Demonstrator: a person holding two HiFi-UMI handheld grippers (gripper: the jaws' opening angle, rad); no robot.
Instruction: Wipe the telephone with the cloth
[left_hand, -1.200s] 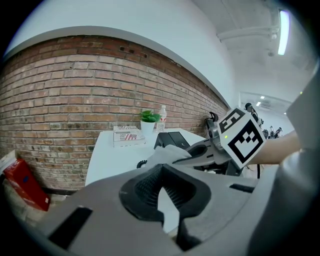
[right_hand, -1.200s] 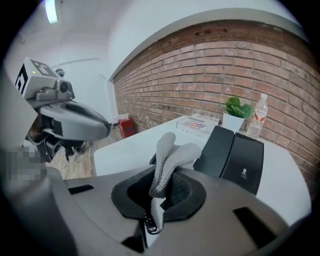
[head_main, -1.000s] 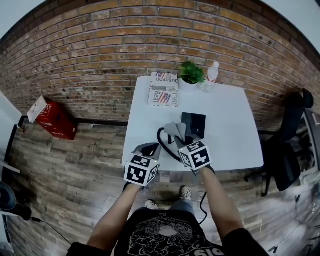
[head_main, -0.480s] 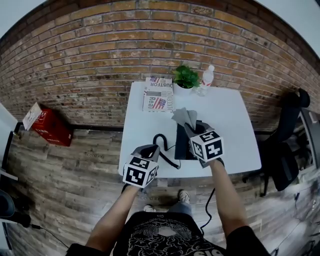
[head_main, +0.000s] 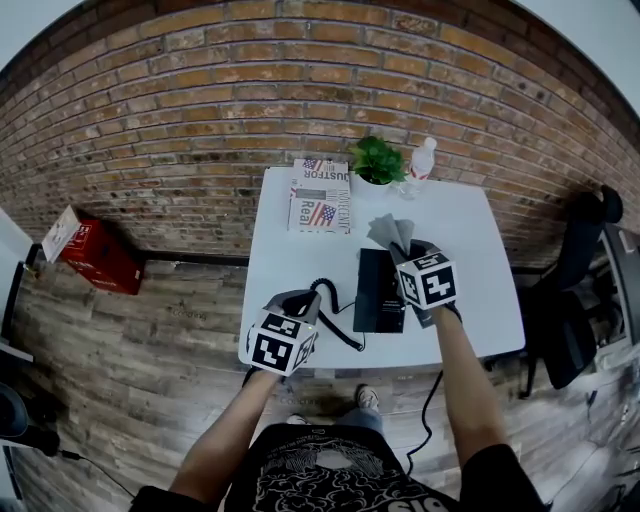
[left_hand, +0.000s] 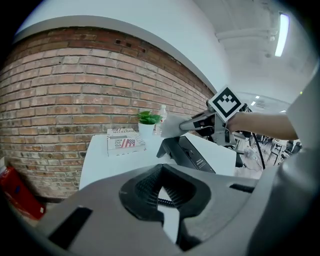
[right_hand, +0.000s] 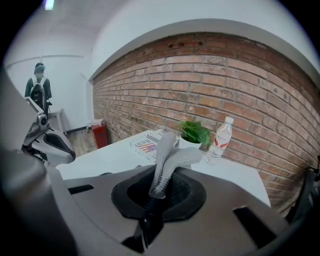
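Nearest the camera is the left gripper (head_main: 300, 299), hanging over the near edge of the white table (head_main: 290, 240). Its jaws are drawn in to a thin slit with nothing clearly in them. A bit of the coiled cord (head_main: 338, 318) shows through that slit in the left gripper view, but I honestly can't tell if it's pinched or just lying behind the jaws. The cord curls across the table from beside that gripper to the phone (head_main: 378, 292), a black desk set lying a little right of the table's middle, with its far end propped higher than its near end. The right gripper (head_main: 406, 250) is above the phone's far right corner, jaws clamped tight on the grey cloth (head_main: 388, 231). The cloth sticks out past the tips in a bunched fold and sits over the phone's far end. Further back on the table is a stack of magazines (head_main: 322, 196) with a flag print. To its right are a small potted plant (head_main: 378, 158) and a water bottle (head_main: 423, 158), side by side at the far edge. Behind it all is a brick wall (head_main: 200, 100), with a red box (head_main: 92, 248) on the wood floor off to the left and a dark chair (head_main: 585, 270) to the right.
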